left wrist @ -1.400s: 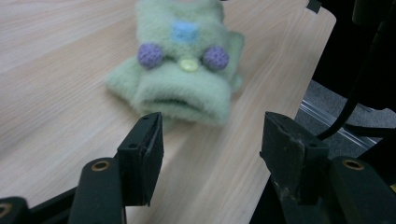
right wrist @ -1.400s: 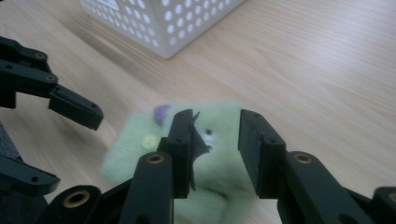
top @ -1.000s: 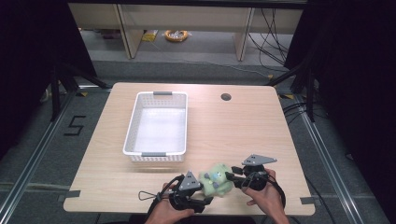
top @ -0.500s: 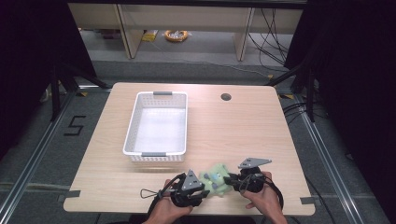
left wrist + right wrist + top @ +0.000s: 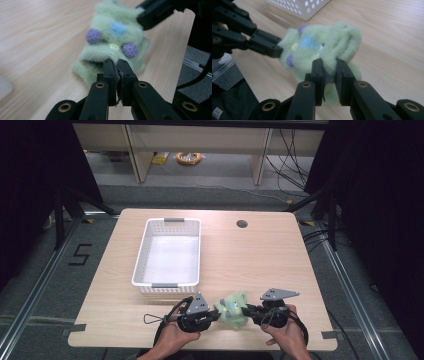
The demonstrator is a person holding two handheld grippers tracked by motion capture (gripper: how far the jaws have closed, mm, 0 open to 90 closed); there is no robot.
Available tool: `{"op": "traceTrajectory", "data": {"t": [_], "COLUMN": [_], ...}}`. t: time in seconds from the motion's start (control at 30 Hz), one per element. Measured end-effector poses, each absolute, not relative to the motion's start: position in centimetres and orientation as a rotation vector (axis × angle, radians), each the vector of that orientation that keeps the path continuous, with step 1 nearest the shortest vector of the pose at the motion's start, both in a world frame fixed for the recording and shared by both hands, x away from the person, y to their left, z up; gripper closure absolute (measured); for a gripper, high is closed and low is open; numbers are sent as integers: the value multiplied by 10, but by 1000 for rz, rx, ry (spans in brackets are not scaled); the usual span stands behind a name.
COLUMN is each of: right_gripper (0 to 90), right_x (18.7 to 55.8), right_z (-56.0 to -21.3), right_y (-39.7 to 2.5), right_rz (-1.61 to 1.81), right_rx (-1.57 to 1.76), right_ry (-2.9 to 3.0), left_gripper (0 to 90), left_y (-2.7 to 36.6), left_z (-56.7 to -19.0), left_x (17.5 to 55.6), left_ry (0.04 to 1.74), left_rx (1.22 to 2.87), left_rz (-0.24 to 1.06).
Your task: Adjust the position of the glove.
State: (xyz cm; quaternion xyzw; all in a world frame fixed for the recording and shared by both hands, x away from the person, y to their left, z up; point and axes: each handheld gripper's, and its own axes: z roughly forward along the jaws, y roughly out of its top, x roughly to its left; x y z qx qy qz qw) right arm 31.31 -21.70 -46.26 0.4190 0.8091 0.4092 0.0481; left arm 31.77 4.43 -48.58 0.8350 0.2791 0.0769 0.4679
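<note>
Green fuzzy sock (image 5: 233, 307) pinched at both ends by my left gripper (image 5: 214, 313) and right gripper (image 5: 248, 310); white basket (image 5: 145, 256) beyond sits empty.

One green fuzzy mitten (image 5: 233, 309) with two purple knitted dots (image 5: 93, 35), one blue patch (image 5: 118, 28), one yellow button (image 5: 114, 46). One white perforated basket (image 5: 168, 251) just beyond. Two grippers: left (image 5: 216, 314), right (image 5: 246, 311), flanking the mitten.
</note>
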Motion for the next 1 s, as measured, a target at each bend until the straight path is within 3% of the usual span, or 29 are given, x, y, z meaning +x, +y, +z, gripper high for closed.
{"op": "traceTrajectory", "data": {"t": [0.5,0.67,0.87,1.0], "right_gripper": [774,745,697,586], "right_x": [300,301,300,299], "right_z": [-476,-480,-482,-478], "right_y": [-213,-212,-211,-211], "right_rz": [1200,1206,1163,1156], "right_rx": [1300,1317,1295,1296], "right_ry": [2473,2491,2503,2503], "left_gripper": [857,856,848,795], "left_y": [46,49,50,52], "left_z": [-493,-495,-498,-497], "left_x": [329,334,334,336], "left_ry": [727,724,756,727], "left_rx": [2067,2070,2058,2086], "left_rz": [112,150,145,153]}}
